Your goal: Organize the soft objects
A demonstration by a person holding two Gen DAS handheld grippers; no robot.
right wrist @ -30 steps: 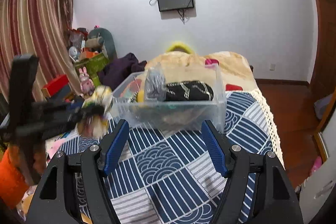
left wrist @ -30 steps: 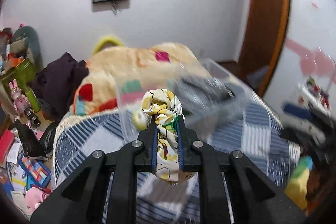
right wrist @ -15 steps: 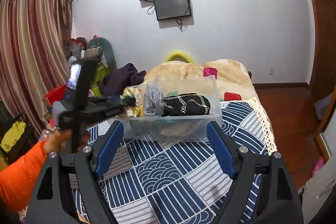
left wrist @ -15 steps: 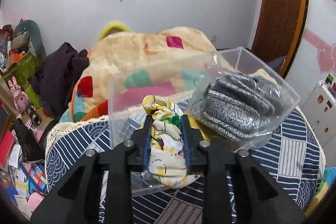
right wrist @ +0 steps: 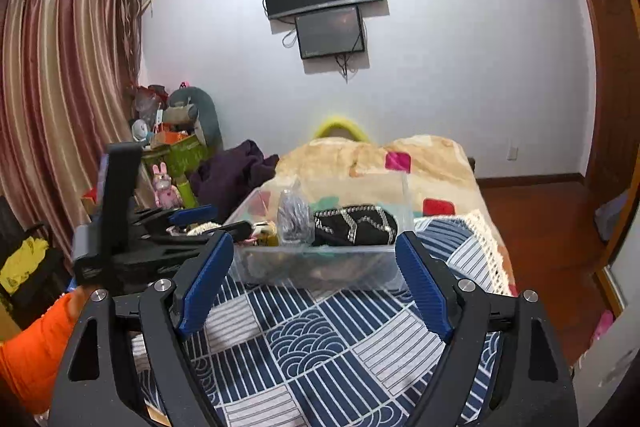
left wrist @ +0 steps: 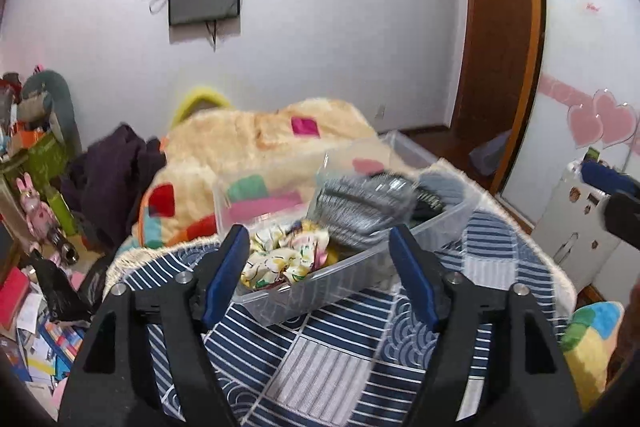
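A clear plastic bin (left wrist: 344, 277) stands on the blue patterned bedspread (left wrist: 332, 351). A yellow and white printed cloth (left wrist: 286, 259) lies in its near left corner, beside a bagged grey knit item (left wrist: 360, 207). My left gripper (left wrist: 320, 259) is open and empty, just in front of the bin. In the right wrist view the bin (right wrist: 320, 267) holds a black patterned item (right wrist: 356, 225) and the bagged grey item (right wrist: 294, 215). My right gripper (right wrist: 316, 275) is open and empty, short of the bin. The left gripper (right wrist: 212, 221) reaches the bin's left end.
A beige blanket with coloured patches (left wrist: 256, 151) covers the far bed. A dark purple garment (left wrist: 112, 179) lies at its left. Toys and boxes (left wrist: 32, 195) crowd the floor at left. A wooden door (left wrist: 500, 47) stands at right. A plush pillow (left wrist: 592, 339) sits at the bed's right edge.
My left gripper carried the printed cloth over the bin, opened and let it drop in the bin's near corner, then drew back slightly. The right gripper stayed open, drifting slightly.
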